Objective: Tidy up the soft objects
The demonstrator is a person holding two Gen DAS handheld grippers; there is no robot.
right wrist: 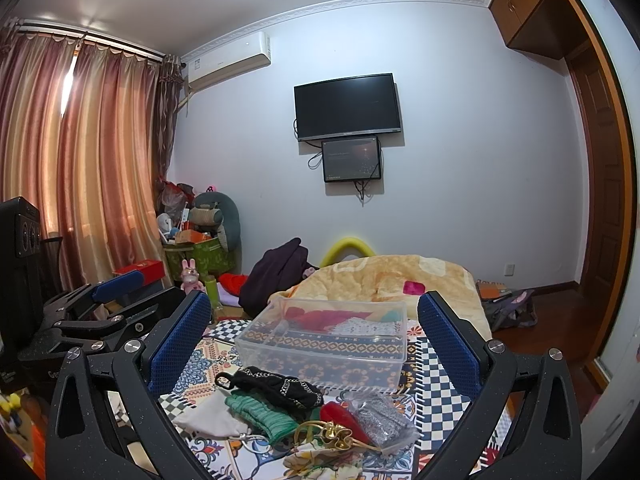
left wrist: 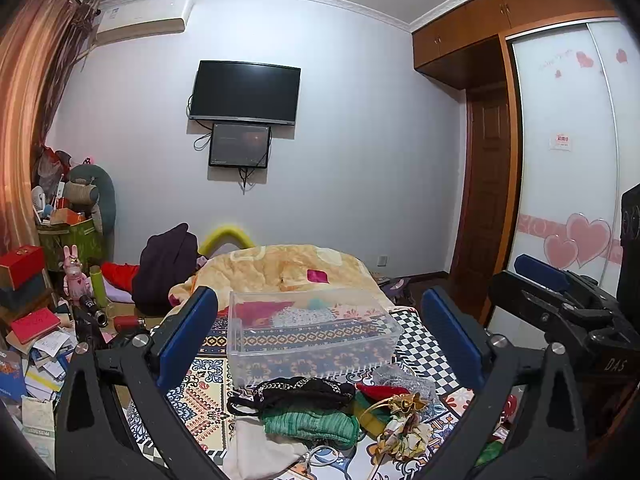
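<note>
Both tools, left [left wrist: 320, 336] and right [right wrist: 314, 340], gape above the clear bin [left wrist: 312, 334], seemingly lying crosswise.

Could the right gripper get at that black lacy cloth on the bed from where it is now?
Probably yes. The right gripper is open and the black lacy cloth lies on top of the pile, between and just below its fingers, with nothing covering it. The clear plastic bin sits behind it, out of the way.

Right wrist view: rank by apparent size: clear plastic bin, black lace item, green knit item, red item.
1. clear plastic bin, clearly largest
2. black lace item
3. green knit item, close to the black one, partly covered, so order unsure
4. red item, smallest, partly hidden
</note>
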